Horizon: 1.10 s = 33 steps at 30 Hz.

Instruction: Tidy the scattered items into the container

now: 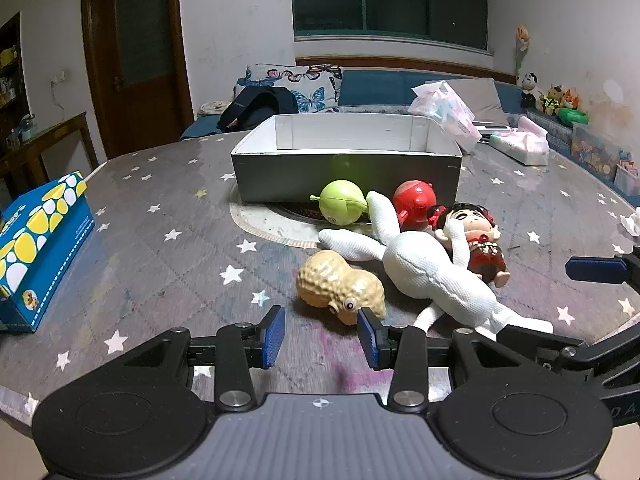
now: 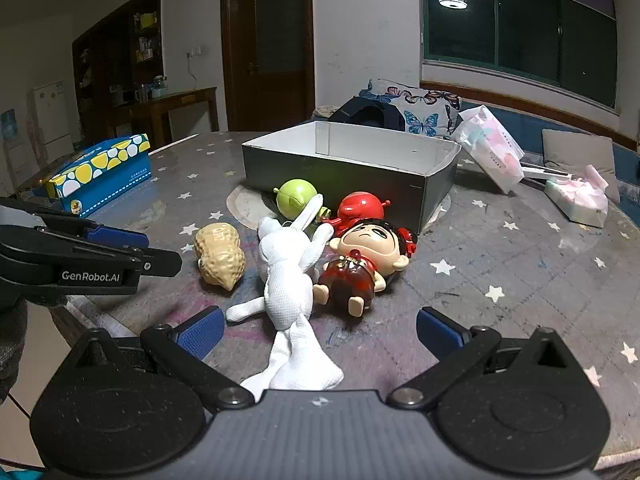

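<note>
While both grippers hang released over the near table edge, left gripper (image 1: 322,338) sits just short of the tan, ridged, peanut-shaped hard toy (image 1: 340,286), and right gripper (image 2: 320,332) straddles the legs of the limp white cloth rabbit doll (image 2: 286,280). Peanut looks light, rigid and bumpy: pinch across its narrow waist; rabbit is soft, so take the torso, not a limb. Farther off, glossy red-dressed figurine (image 2: 360,264), green ball (image 2: 296,198) and red ball (image 2: 360,210) look slippery, lying against the empty grey cardboard box (image 2: 344,176).
</note>
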{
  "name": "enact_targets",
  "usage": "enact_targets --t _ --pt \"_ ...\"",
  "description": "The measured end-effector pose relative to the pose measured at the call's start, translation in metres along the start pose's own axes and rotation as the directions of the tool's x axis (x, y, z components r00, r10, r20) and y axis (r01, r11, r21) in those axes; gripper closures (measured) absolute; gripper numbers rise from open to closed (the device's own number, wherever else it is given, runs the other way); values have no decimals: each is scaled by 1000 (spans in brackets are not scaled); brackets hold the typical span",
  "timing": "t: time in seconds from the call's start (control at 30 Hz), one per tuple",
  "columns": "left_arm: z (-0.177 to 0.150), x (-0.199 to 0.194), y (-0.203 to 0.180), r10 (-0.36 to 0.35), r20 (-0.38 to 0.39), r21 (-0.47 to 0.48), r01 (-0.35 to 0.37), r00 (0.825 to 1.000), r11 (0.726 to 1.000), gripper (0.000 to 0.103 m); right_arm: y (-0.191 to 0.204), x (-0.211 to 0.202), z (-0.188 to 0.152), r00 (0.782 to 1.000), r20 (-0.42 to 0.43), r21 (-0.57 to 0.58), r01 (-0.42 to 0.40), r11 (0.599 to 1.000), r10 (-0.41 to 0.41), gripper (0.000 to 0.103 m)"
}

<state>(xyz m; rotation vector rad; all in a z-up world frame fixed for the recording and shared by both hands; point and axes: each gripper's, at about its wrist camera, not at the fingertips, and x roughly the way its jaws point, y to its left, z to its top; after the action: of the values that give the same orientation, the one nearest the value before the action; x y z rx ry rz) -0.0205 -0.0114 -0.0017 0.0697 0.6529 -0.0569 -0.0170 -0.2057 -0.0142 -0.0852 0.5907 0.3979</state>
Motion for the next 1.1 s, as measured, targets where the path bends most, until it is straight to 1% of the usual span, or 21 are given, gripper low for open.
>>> enact_targets --t 0.7,1.1 --pt "-14 -9 -14 52 -59 14 -51 997 999 61 12 -7 -8 999 -47 8 -1 1000 1 0" --pt "-17 -8 -21 68 -85 32 -66 994 997 61 9 -11 -12 999 -51 19 6 1000 -5 0"
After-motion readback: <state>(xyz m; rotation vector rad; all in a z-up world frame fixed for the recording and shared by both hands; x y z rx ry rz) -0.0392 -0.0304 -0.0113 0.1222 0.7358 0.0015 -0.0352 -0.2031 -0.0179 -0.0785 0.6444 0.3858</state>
